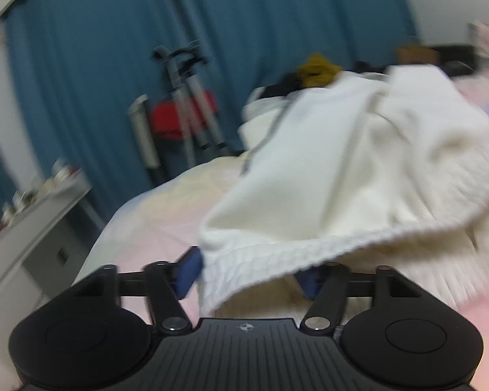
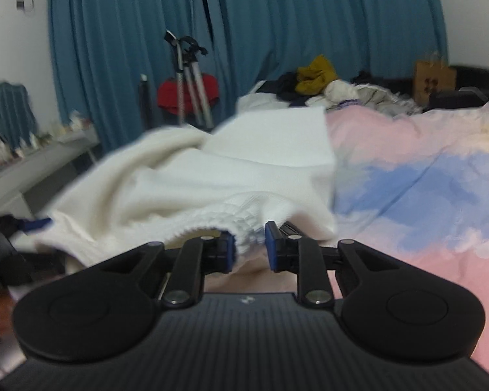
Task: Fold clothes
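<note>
Left wrist view: the white knit sweater point(image 1: 342, 176) fills the centre and right of the frame, heaped on the pink bedspread point(image 1: 153, 228). Its ribbed hem hangs between the blue pads of the left gripper point(image 1: 247, 273), hiding the right pad; I cannot tell whether they pinch it. A tripod point(image 1: 192, 110) and red bag point(image 1: 169, 117) stand upper left, before the blue curtain point(image 1: 81, 65).

Right wrist view: the right gripper point(image 2: 250, 247) pinches the sweater point(image 2: 185, 182) hem at lower centre. Only here the clothes pile point(image 2: 322, 88) and a brown paper bag point(image 2: 435, 81) show clearly
</note>
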The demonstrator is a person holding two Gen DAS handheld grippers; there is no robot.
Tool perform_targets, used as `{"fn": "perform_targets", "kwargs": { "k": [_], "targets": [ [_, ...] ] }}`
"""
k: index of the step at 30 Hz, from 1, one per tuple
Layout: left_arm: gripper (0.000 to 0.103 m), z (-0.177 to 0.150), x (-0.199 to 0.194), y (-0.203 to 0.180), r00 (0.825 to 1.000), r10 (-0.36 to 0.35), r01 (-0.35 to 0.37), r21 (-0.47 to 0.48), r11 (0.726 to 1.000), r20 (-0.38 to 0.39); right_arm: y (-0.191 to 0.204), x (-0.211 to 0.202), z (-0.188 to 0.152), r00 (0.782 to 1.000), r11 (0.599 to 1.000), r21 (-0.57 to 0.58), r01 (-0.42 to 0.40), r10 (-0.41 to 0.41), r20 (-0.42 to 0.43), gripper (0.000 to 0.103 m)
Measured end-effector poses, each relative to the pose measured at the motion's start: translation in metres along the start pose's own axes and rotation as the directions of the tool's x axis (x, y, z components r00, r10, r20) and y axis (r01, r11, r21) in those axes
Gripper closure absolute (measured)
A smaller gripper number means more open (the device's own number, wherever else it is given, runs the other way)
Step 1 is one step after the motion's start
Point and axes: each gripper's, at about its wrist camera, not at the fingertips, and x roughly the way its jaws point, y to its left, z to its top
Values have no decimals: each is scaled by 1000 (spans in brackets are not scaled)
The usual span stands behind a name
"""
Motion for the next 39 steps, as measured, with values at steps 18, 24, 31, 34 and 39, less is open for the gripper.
{"fn": "perform_targets", "kwargs": {
  "k": [18, 24, 31, 34, 39],
  "targets": [
    [93, 125, -20, 164, 989, 118, -55, -539, 841, 84, 76, -33, 7, 936, 933, 72, -352, 348, 58, 80],
    [93, 160, 23, 259, 975, 218, -162, -556, 816, 37, 179, 25, 4, 848, 845, 76, -529, 525, 68, 80],
    [93, 89, 133, 311, 964, 186, -262, -538, 802, -192, 235, 99, -21, 837, 837, 67, -544, 547, -36, 80],
    [92, 55, 167, 316, 956, 113, -252, -562, 788, -270, 236, 115, -27, 845, 847, 70, -527, 531, -71, 80],
    [91, 48, 163, 323, 967, 89, -210, -552, 807, -238, 242, 110, -22, 849, 851, 36, -523, 525, -69, 77]
  ]
}}
